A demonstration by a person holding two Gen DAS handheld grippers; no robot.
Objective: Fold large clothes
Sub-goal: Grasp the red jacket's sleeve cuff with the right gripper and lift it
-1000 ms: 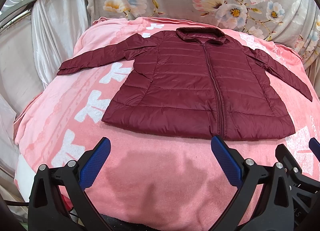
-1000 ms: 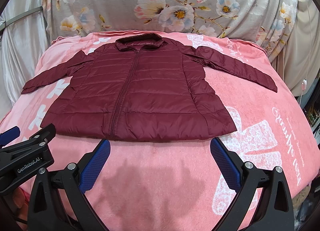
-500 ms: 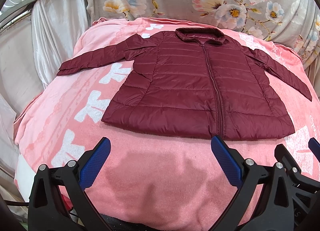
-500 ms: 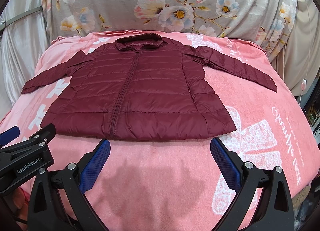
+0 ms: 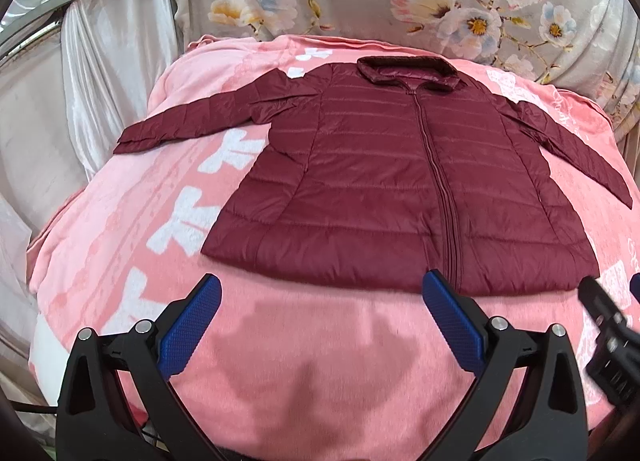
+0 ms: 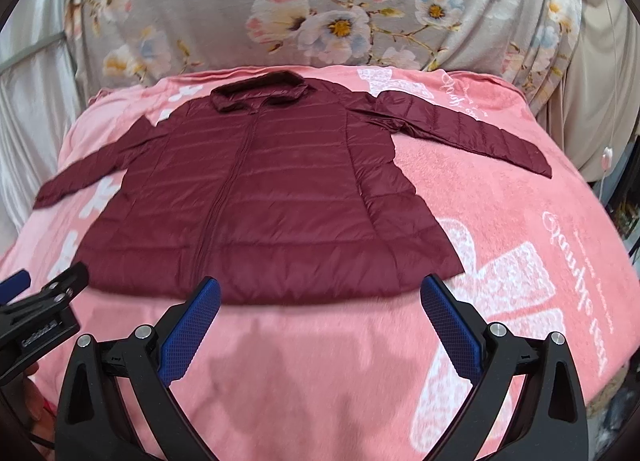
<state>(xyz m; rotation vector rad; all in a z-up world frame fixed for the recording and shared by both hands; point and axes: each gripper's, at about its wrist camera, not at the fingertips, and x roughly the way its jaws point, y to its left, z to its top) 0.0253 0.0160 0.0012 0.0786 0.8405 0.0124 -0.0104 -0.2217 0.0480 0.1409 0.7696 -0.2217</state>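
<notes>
**Maroon quilted jacket laid flat on pink blanket, both grippers held apart**

Item 1. A maroon quilted jacket [image 5: 400,181] is laid front side up on a pink blanket [image 5: 304,361], unfolded. The zip is closed along the middle, and the collar [image 5: 406,69] is turned toward the far edge of the blanket. Both sleeves are spread outward: the left sleeve [image 5: 188,123] is stretched toward the left edge, the right sleeve [image 6: 464,127] toward the right. The hem [image 6: 280,289] is laid nearest the grippers.

Item 2. The left gripper [image 5: 320,317] is held above the bare blanket just in front of the hem, with its jaws wide apart and nothing between them. Its blue pads [image 5: 188,335] are seen clear of the cloth, and the right-hand pad overlaps the hem near the zip in the view only; contact cannot be told.

Item 3. The right gripper [image 6: 320,319] is held likewise before the hem, jaws wide apart and empty. The right half of the hem is framed between its blue pads [image 6: 452,327]. The left gripper is seen at the left edge of this view, blurred.

Item 4. The pink blanket is printed with white figures and white script [image 6: 576,257], and is spread over a raised, rounded surface.

Item 5. A grey floral cloth [image 6: 320,9] is draped behind the blanket. Pale satin drapery [image 5: 96,61] is hung to the left.
</notes>
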